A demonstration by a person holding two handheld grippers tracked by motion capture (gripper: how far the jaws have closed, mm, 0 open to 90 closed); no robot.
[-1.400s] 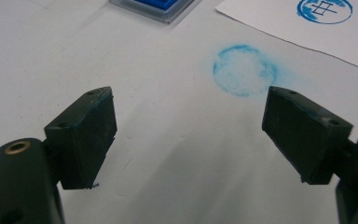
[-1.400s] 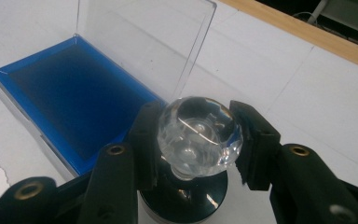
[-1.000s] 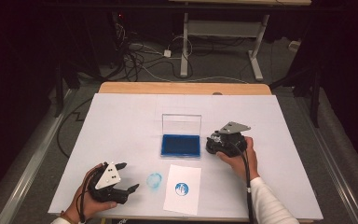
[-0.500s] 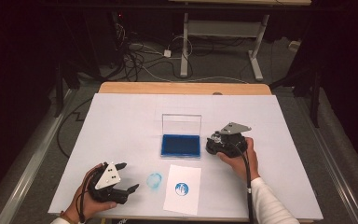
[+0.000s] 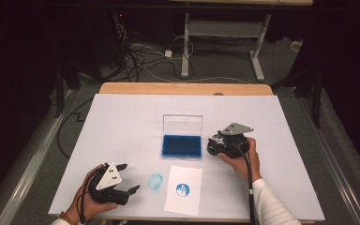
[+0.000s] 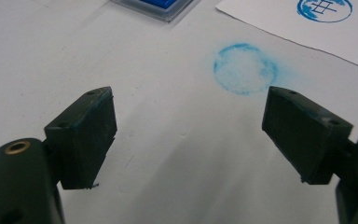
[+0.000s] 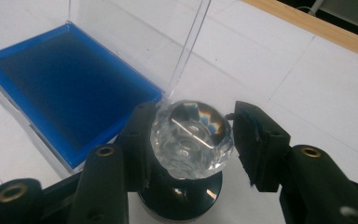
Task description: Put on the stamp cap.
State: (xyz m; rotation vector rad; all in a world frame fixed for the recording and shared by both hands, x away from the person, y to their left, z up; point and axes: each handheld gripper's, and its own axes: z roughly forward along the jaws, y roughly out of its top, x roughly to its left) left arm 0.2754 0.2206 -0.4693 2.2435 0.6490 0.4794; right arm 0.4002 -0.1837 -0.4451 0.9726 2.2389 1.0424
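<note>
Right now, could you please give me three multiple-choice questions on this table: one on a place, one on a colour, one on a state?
1. Where does the stamp stand?
A) beside the ink pad, between the jaws of the right tool
B) on top of the ink pad
C) on the floor

2. Which colour is the ink pad?
A) red
B) blue
C) green

3. How is the left tool?
A) shut on the stamp
B) shut on the ink pad
C) open and empty

Answers: 1 A, the right gripper view shows its clear knob between the jaws, next to the pad; 2 B, the pad's surface is deep blue; 3 C, its jaws stand wide apart with nothing between them.
</note>
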